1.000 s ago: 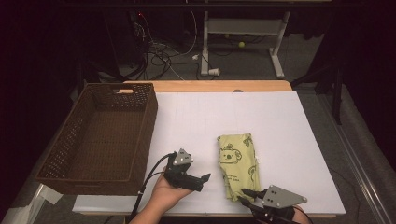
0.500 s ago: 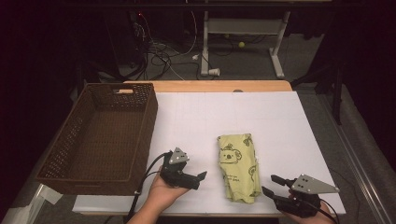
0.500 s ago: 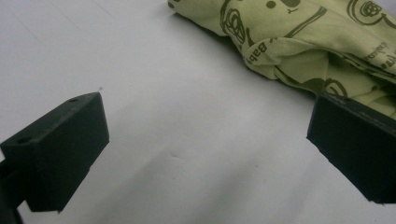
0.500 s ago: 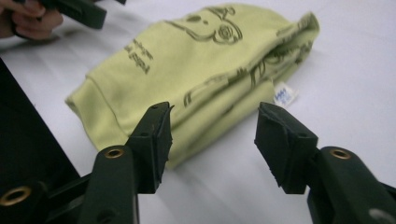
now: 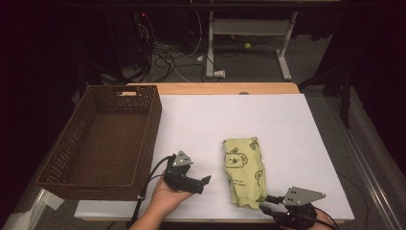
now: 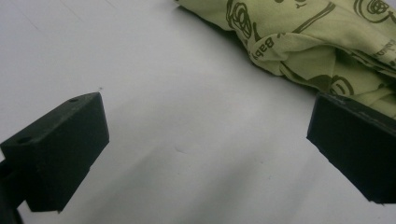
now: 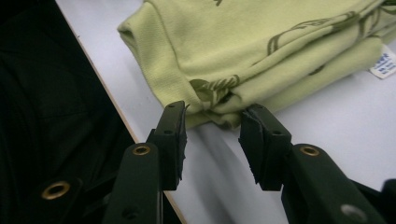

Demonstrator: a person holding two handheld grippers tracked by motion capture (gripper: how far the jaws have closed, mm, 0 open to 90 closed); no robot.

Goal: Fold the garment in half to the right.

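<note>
the folded green cloth [image 5: 244,172] lies flat on the tabletop [image 5: 287,129], toward the near edge and right of the middle, its printed face up. it looks settled in the same spot as a second ago, though its near end now lies a little neater.

the right gripper [image 5: 268,203] has swung out to the right and come back in, and now sits at the near edge with its tips at the cloth's near right corner. in the right gripper view its jaws have just been closing but stand apart, the cloth's hem [image 7: 215,109] just ahead of them, not yet pinched. that reads as lining up for a fresh grab.

the left gripper [image 5: 203,182] rests wide open, empty, just left of the cloth. the woven basket [image 5: 148,120] waits at the left edge, likely the cloth's destination.
</note>
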